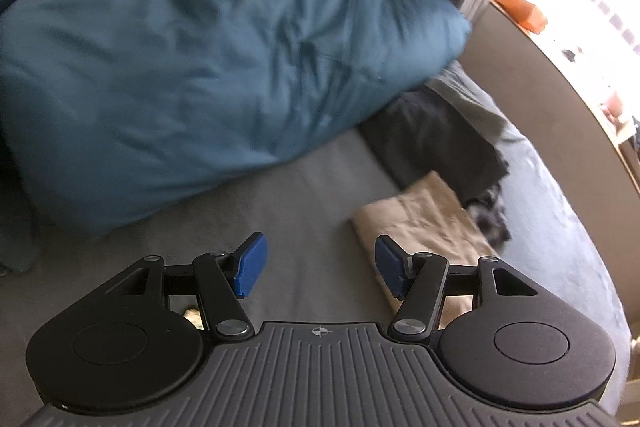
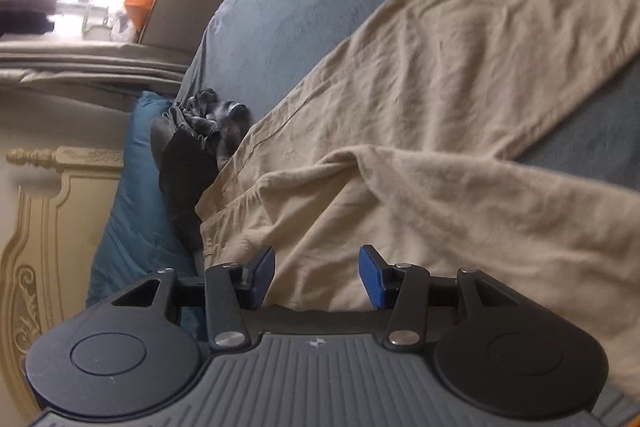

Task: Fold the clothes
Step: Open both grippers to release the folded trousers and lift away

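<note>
Grey bed [image 1: 312, 179] bears beige trousers [image 2: 440, 107]; left gripper [image 1: 320, 263] and right gripper [image 2: 316, 277] fingers wide, empty.

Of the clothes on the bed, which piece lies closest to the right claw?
The beige trousers, spread out right under the right claw; the plaid and dark garments lie bunched farther off.

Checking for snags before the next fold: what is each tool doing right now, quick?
Left tool: open, holding nothing, above the grey bed sheet.
Right tool: open, nothing gripped; the beige trousers lie beyond its pads.
</note>
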